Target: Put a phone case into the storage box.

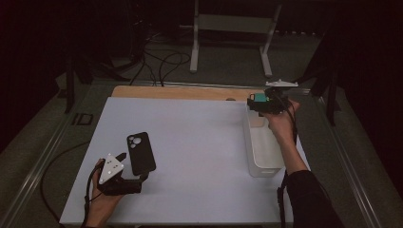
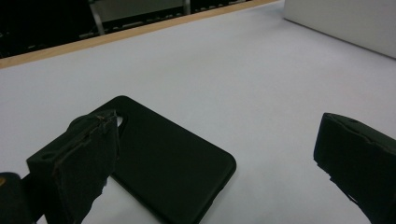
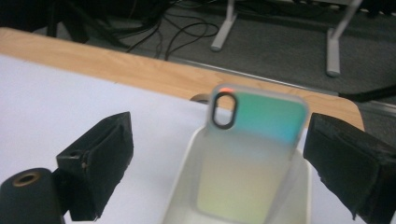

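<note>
Phone case [image 1: 141,153] in matte black is what the left tongs [image 1: 135,167] are dealing with, lying flat on the white tabletop [image 1: 199,142] near the front left. It's got rounded corners and a camera cutout at the far end, and in the high view you can make out a couple of round lens holes inside that cutout. From the left gripper view the case [image 2: 173,170] sits between the spread jaws but closer to the left one, which overlaps the cutout corner; can't tell if it's actually touching. Left tongs [image 2: 217,158] are wide apart, gripping nothing.

Over on the right side there's a second phone case [image 3: 250,154], a translucent one with an iridescent teal-to-yellowish sheen and a dark-rimmed oval camera hole. It's standing tilted in a white plastic bin [image 3: 187,186], leaning against the far end with its top poking above the rim. The right tongs [image 3: 224,158] hover over that bin [image 1: 263,147] with jaws spread on either side of the case, not clamping it. The person's right hand [image 1: 280,121] holds them up near the bin's far end.
</note>
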Motion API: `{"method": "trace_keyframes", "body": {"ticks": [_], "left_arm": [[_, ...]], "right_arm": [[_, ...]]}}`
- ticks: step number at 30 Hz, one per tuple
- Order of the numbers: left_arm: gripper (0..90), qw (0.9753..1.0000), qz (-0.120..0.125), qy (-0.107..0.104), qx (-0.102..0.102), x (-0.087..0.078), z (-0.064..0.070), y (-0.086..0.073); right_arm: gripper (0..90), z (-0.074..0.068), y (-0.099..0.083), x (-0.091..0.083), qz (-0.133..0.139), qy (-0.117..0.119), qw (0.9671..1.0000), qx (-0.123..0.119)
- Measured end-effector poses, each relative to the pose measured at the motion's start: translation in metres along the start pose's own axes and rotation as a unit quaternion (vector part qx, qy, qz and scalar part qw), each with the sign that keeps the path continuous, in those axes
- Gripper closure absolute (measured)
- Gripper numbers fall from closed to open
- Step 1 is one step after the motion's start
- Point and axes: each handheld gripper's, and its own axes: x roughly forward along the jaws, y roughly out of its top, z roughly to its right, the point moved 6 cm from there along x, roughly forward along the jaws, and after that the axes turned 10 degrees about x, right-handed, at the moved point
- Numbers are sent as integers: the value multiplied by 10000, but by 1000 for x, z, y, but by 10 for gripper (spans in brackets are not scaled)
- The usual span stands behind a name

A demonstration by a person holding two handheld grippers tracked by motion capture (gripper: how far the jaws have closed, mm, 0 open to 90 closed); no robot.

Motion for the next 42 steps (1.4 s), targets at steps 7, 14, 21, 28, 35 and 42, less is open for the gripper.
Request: {"method": "trace_keyframes", "body": {"ticks": [7, 14, 21, 28, 35, 42], "left_arm": [[10, 10000, -18, 16, 2, 0, 0, 0], [10, 10000, -29, 32, -1, 1, 1, 0], [10, 10000, -53, 56, -2, 1, 0, 0], [10, 9999, -42, 89, -28, 0, -1, 0], [10, 9999, -48, 126, -82, 0, -3, -1], [10, 9998, -48, 144, -92, 0, -4, 0]], "right_arm": [[86, -11, -6, -15, 44, 219, 9995, -201], [86, -38, -27, -42, 141, 775, 9959, -453], [86, -62, -41, -66, 356, 1132, 9905, -692], [86, -76, -57, -82, 539, 1367, 9864, -742], [86, -83, -75, -94, 771, 1561, 9818, -756], [86, -85, -97, -103, 937, 1629, 9797, -692]]}}
